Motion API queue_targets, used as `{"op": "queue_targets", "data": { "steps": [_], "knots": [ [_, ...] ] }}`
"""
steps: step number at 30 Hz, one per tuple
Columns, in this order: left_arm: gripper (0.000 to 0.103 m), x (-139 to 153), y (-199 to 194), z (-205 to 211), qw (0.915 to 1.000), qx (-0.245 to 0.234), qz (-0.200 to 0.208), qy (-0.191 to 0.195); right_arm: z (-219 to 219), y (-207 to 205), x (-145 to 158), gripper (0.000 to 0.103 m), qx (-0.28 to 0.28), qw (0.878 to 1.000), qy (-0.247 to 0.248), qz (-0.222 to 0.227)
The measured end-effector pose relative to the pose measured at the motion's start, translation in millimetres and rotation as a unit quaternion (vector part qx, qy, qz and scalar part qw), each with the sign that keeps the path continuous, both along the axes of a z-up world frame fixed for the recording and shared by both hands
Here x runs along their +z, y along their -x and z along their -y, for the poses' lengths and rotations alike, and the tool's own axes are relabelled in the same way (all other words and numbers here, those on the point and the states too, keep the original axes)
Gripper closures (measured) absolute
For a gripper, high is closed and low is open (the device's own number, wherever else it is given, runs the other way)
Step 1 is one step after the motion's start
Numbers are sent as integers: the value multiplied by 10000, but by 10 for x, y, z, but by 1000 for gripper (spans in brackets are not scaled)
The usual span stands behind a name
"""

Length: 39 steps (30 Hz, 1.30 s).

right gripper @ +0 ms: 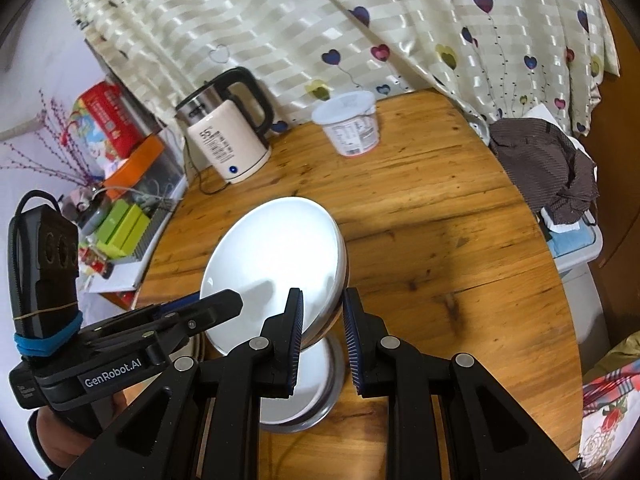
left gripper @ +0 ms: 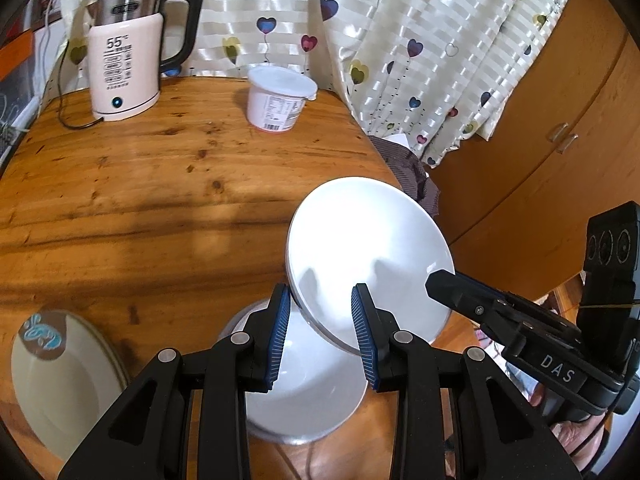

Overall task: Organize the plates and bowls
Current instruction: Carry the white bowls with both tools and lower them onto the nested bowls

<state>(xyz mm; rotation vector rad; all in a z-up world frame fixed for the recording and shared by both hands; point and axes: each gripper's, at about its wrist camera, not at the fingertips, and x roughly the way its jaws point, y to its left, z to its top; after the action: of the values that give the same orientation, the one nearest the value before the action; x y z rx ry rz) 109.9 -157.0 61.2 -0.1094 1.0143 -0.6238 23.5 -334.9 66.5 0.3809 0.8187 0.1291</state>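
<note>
Round wooden table [left gripper: 140, 184] backed by a heart-print curtain [left gripper: 400, 40], kettle [left gripper: 128, 52] standing.

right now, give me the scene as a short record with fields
held item: white plate, tilted, lifted above the table
left gripper: shut on the plate's near rim
right gripper: shut on the opposite rim
below plate: white bowl on the wooden table
left of bowl: cream plate with a blue motif
far side: electric kettle, lidded white tub
</note>
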Motion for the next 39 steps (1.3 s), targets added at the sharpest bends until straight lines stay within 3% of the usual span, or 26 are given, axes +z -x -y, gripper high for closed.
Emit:
{"op": "queue_targets", "data": {
  "steps": [13,39],
  "knots": [
    [70,-167,192,-291,9996,227,-123,-112,-247,80,-221,83,265,9993,-114,-230],
    [70,-467,334,-337,9983,328,-364,-316,-285,84,-547,83,436,9969,-214,-613]
  ]
}}
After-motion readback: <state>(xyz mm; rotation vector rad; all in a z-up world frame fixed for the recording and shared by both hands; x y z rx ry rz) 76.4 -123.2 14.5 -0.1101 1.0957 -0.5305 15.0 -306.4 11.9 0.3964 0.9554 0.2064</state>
